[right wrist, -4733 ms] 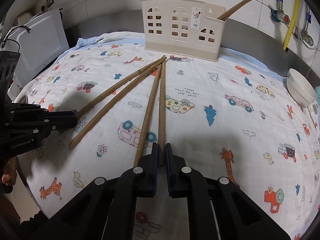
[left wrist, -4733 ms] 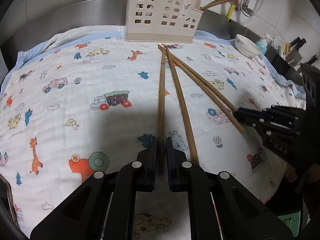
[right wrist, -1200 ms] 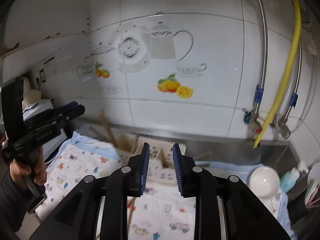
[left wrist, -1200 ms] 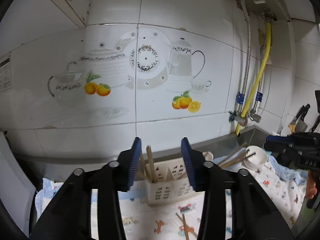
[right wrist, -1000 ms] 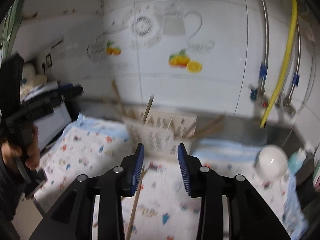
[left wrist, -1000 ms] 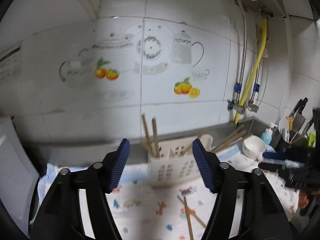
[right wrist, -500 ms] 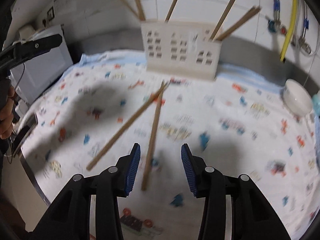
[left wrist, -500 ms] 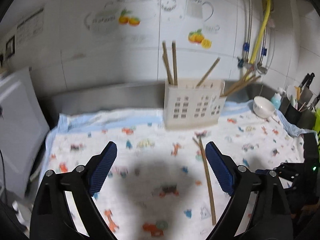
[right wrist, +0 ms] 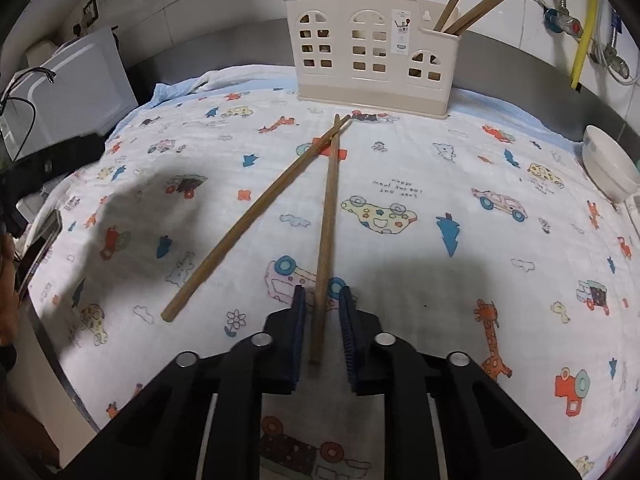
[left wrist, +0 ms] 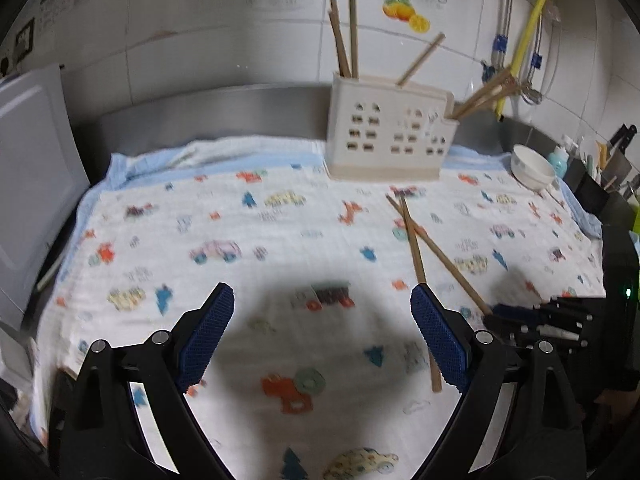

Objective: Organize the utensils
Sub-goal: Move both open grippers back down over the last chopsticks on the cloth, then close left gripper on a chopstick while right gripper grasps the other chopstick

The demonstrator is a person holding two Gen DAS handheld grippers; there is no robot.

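Note:
Two wooden chopsticks lie crossed on the printed cloth. One chopstick runs back between the blue pads of my right gripper. Its jaws are closing, with a small gap still showing on each side of the stick. The other chopstick lies diagonally to the left. A cream holder with several chopsticks upright in it stands at the back. My left gripper hangs wide open over the cloth with nothing between its pads. In its view the chopsticks lie to the right, with the right gripper at one end.
A white bowl sits at the cloth's far right corner. A white appliance stands at the left edge. Knives and bottles crowd the right end of the counter. Pipes and a yellow hose run down the tiled wall.
Both grippers have dropped from facing the tiled wall down to the cloth. The left jaws have spread wide. The right jaws have narrowed around a chopstick. Fewer chopsticks lie on the cloth than at first.

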